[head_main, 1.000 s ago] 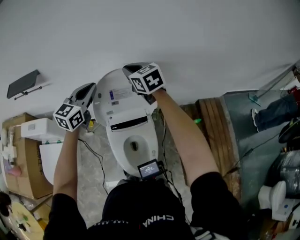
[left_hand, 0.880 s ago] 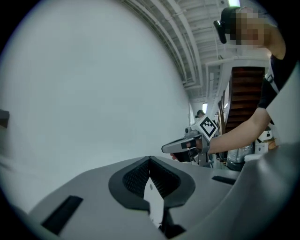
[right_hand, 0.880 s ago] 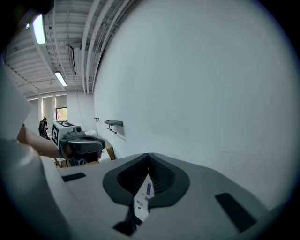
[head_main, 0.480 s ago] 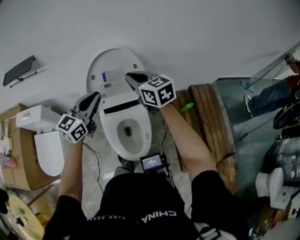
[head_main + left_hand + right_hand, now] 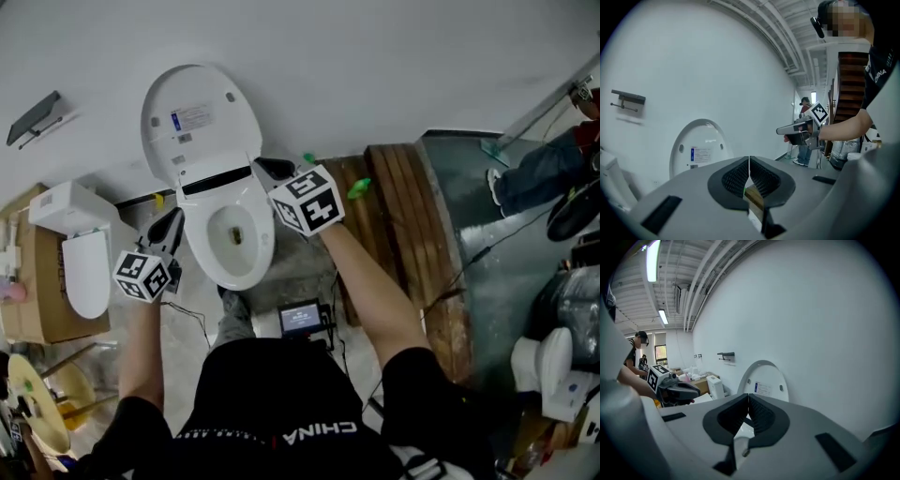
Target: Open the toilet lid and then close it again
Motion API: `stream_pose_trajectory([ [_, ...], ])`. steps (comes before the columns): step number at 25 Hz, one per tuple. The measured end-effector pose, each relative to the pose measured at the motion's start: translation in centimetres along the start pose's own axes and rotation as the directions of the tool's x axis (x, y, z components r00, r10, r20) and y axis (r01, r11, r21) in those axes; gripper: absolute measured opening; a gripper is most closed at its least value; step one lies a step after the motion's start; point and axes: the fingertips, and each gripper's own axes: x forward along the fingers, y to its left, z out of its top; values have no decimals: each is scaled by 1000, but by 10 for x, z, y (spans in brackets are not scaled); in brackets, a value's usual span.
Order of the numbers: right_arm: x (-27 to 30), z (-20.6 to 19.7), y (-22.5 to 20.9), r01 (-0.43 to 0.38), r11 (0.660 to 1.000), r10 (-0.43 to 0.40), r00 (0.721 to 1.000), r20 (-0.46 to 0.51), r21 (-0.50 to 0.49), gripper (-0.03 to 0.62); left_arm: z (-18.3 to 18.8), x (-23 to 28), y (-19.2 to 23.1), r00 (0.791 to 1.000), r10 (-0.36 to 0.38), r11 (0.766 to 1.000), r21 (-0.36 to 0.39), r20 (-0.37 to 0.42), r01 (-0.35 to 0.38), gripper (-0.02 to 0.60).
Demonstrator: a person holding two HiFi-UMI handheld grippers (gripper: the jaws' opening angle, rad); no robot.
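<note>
**Toilet lid raised, both grippers idle.** The lid is standing upright on its hinge at the rear edge of the toilet bowl. Its inner face, which carries a printed label, is facing you. Its back is lying against or just short of the wall; the views are not showing which.

You are holding the left gripper beside the bowl's left edge and the right gripper near the right end of the hinge. Both appear to be hovering clear of the toilet, jaws pressed together with nothing between them.

Handling, as a judgement: the lid is looking like a thin, rigid moulded shell, light for its size. Its glossy surface is probably slippery under the pads. It is free to swing only about the hinge, so it is calling for a hooking or pushing contact rather than a pinch.

The best hold is probably the free top rim, farthest from the hinge, where the least effort is needed to tip it forward. Once past upright it may be falling under its own weight, so you should be guiding it down to the seat.
</note>
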Motion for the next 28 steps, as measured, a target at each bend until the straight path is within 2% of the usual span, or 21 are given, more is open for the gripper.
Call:
stream_pose_trajectory([
  [4,-52,-24,4,-24,1000,24,1000,2,9,14,-12,-2,-69,999,-21,999,32,-43,22,11],
  [8,-74,-29,20,-43,999,43,999,7,-4,14,-9,-21,-102,998,0,998,65,-59,4,11],
  [15,-79,-32,68,-67,997,67,998,14,-31,14,-6,-60,-110,999,16,996,88,-51,-12,9],
  [22,-63,-27,106,-6,1000,6,1000,5,-8,12,9,-95,-99,1000,10,994,106,15,-11,9],
  [28,-59,-34,148,-14,1000,14,1000,-22,-13,14,13,-112,-88,999,8,996,92,50,-13,9],
])
